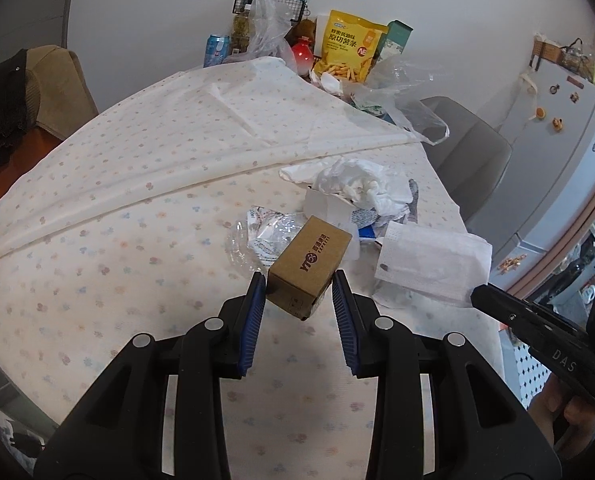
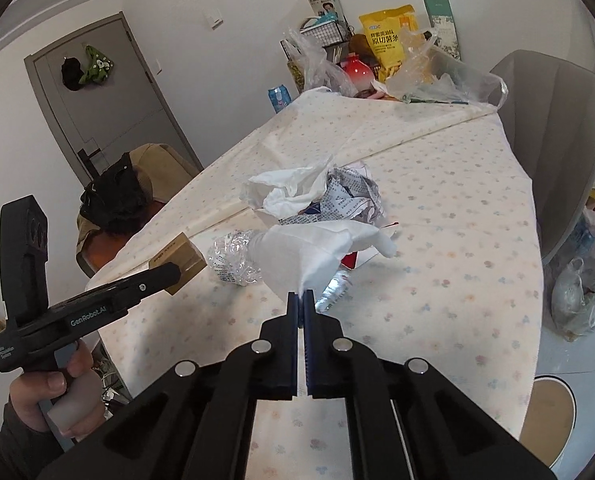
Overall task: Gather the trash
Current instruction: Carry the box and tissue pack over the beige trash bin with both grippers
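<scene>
A small brown cardboard box (image 1: 309, 266) sits between the blue pads of my left gripper (image 1: 299, 286); the pads touch its sides and it looks raised off the tablecloth. It also shows in the right wrist view (image 2: 181, 258). My right gripper (image 2: 301, 294) is shut on a white face mask (image 2: 321, 248), also seen in the left wrist view (image 1: 433, 266), and holds it above the table. A crushed clear plastic bottle (image 1: 257, 236), crumpled white tissue (image 1: 357, 182) and printed paper (image 2: 349, 192) lie in a pile behind.
The table (image 1: 117, 200) has a flowered cloth. At its far end stand a yellow snack bag (image 1: 349, 48), a blue can (image 1: 216, 49), a red vase (image 1: 303, 56) and plastic bags (image 1: 401, 96). A grey chair (image 2: 553, 128) stands on the right, a fridge (image 1: 557, 152) beyond.
</scene>
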The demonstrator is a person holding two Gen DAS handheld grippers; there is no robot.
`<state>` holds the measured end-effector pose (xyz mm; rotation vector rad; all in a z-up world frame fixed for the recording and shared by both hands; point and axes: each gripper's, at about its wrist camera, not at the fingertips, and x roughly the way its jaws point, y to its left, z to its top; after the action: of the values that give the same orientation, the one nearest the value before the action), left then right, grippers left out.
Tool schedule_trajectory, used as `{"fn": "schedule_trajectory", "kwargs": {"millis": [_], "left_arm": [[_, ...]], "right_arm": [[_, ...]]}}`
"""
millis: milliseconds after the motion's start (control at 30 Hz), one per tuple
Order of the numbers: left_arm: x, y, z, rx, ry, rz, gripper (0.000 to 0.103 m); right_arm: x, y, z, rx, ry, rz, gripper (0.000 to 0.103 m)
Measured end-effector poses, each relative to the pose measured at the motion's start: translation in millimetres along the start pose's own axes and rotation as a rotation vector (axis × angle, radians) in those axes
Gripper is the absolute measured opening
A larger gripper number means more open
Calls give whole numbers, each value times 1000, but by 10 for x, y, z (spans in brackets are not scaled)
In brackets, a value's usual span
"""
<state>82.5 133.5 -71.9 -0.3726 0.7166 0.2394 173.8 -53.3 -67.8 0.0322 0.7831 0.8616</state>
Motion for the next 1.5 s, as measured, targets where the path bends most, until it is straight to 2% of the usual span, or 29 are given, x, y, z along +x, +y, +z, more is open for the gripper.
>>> {"fn": "schedule_trajectory", "kwargs": {"millis": [200, 500, 867, 1233, 1500], "left_arm": [[-58, -293, 28, 45, -19, -36, 34], [-126, -824, 28, 125, -43, -109, 34], [17, -1485, -52, 216, -15, -199, 34], [376, -2189, -217, 307, 69, -270, 34], [687, -2643, -333, 364, 129, -285, 34]], "right_arm": [[-370, -95, -49, 4, -59, -48, 3], [-938, -445, -136, 78, -142, -113, 3], [-1405, -921, -371, 168, -186, -253, 3], [-1651, -1625, -722, 322, -174, -362, 3], [-1548, -2113, -1009, 419, -120, -397, 3]]}}
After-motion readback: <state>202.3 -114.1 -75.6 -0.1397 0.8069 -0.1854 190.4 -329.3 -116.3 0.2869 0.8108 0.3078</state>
